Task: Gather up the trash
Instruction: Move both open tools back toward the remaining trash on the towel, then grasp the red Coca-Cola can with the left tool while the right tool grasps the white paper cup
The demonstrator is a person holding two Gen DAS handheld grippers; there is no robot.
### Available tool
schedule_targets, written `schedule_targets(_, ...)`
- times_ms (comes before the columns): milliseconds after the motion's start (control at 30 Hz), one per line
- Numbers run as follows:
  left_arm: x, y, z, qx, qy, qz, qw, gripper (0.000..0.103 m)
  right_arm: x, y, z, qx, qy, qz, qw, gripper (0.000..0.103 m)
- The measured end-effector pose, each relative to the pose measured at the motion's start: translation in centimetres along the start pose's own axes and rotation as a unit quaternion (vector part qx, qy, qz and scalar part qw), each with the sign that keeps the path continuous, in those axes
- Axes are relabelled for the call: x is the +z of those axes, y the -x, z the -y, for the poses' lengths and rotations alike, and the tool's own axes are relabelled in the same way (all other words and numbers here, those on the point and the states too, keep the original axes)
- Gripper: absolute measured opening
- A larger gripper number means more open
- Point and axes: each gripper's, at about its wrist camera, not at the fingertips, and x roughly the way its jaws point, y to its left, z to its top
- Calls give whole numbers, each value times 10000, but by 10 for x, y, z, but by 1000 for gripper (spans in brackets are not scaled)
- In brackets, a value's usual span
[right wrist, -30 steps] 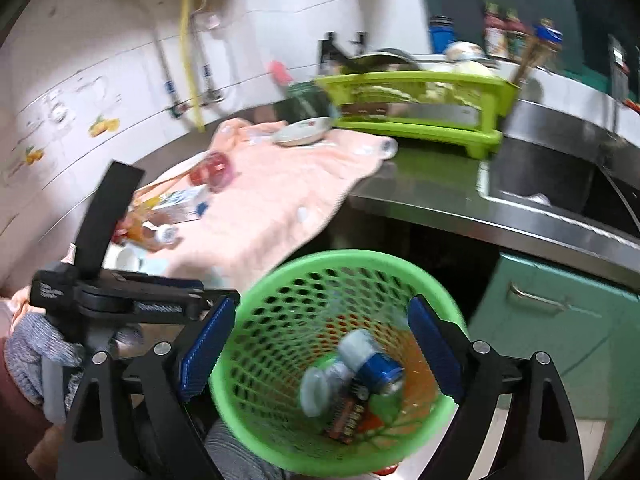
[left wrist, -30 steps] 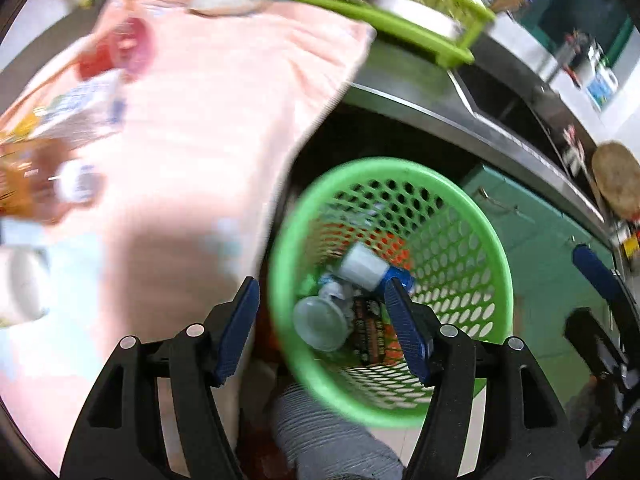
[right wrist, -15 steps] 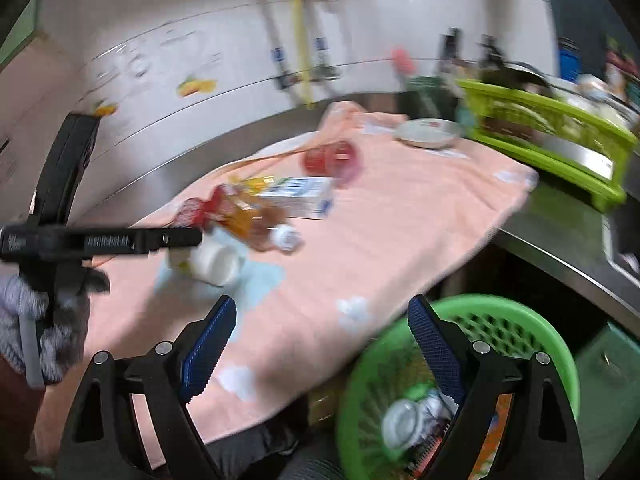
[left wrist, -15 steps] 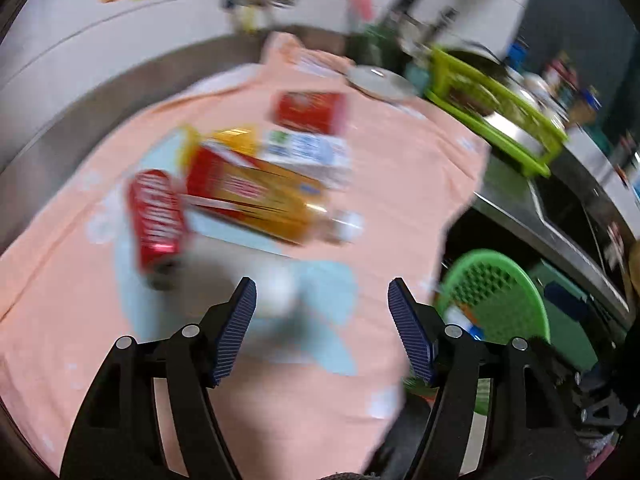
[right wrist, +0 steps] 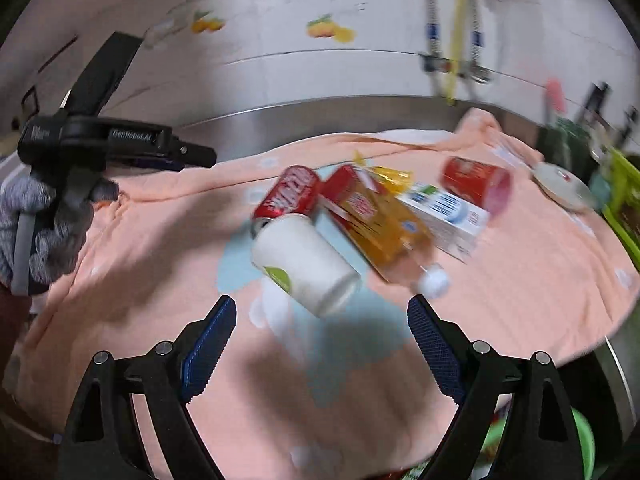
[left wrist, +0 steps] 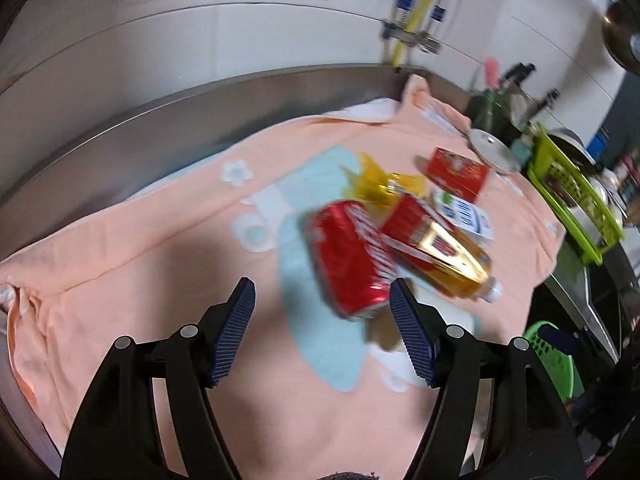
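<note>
A red soda can (left wrist: 352,258) lies on its side on the peach towel (left wrist: 160,280), its lower end just ahead of the left gripper (left wrist: 322,312), whose jaws stand wide and hold nothing. The can looks light, thin-walled and smooth, likely to dent or roll, so a hold across the middle of its barrel seems best. At its 3 o'clock, touching it, lies an amber drink bottle (left wrist: 436,250) with a red label, probably stiffer and heavier if liquid remains; blur makes that hard to judge. Beyond, at 1 o'clock, sit a white carton (left wrist: 466,216) and a red cup (left wrist: 458,172). In the right wrist view a white paper cup (right wrist: 304,260), soft and easily crushed, lies just ahead of the right gripper (right wrist: 322,334), also wide and empty. The green basket (left wrist: 554,354) shows at 4 o'clock below the counter edge
</note>
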Motion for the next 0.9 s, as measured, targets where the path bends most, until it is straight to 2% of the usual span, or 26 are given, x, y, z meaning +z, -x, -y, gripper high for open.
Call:
schedule_targets(200,7,-15,-22,52,219,-113,9997,69,23,-44,-15,289,684,-270,9969,85)
schedule_targets(433,14,-36,-34,-55,396,-282,9988,69,35,-81,-25,364,1250,-569,9899,85)
schedule_targets(800,21,-61,-39,-205,512,-484,9973,69,26,-118,-34,58,1931,-892,9771,85)
schedule_targets(900,22,-68,-36,-294,567,-566,9964,71,21,-123,-37,-192,2109,-893,9732,78)
